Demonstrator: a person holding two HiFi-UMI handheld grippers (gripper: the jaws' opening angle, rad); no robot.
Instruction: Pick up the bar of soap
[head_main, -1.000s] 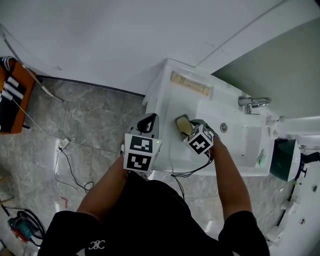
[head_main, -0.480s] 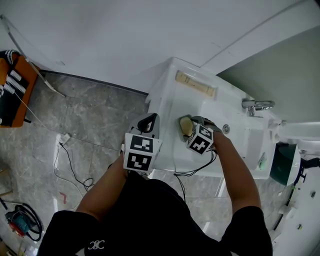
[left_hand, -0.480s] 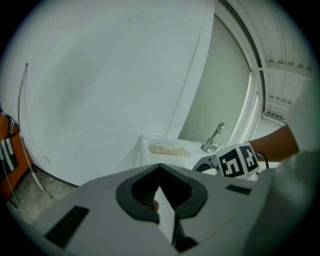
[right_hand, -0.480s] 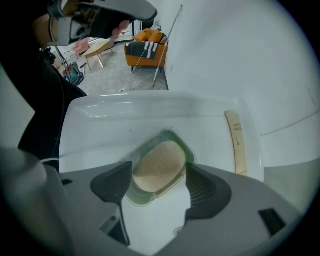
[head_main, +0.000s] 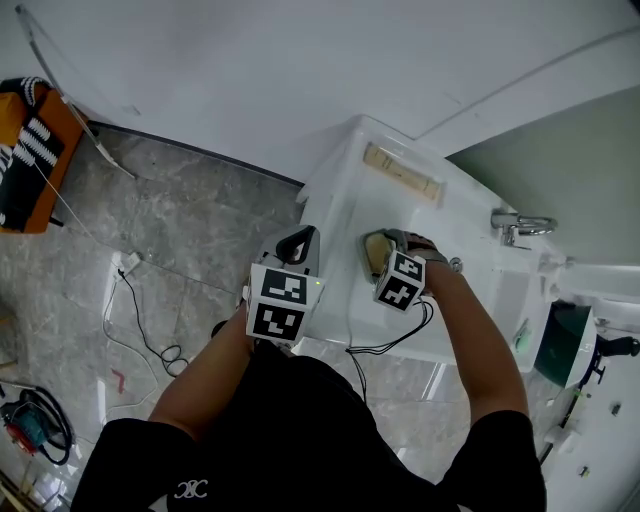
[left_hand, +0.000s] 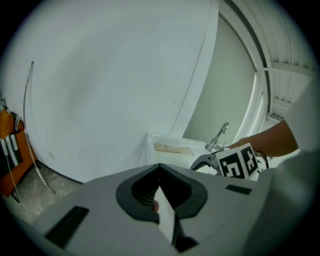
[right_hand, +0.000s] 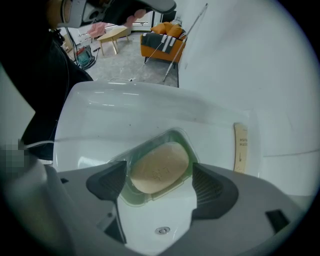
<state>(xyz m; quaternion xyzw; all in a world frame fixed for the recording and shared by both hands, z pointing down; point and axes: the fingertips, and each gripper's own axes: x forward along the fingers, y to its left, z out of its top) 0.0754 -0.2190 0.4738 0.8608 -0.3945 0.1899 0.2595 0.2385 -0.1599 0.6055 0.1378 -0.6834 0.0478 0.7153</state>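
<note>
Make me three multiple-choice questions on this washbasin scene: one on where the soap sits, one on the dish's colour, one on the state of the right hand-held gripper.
1. Where does the soap lie?
A. in a dish on the basin
B. on the floor
C. clamped between jaws

2. What colour is the dish?
A. red
B. green
C. black

3. How do the jaws of the right hand-held gripper stand?
A. shut on the soap
B. shut, with nothing between them
C. apart over the soap, not touching it

Answers:
1 A: the right gripper view shows the soap in the dish on the white basin top.
2 B: the dish's rim and floor are pale green.
3 C: the jaws have just been opening and stand clear on either side of the soap.
</note>
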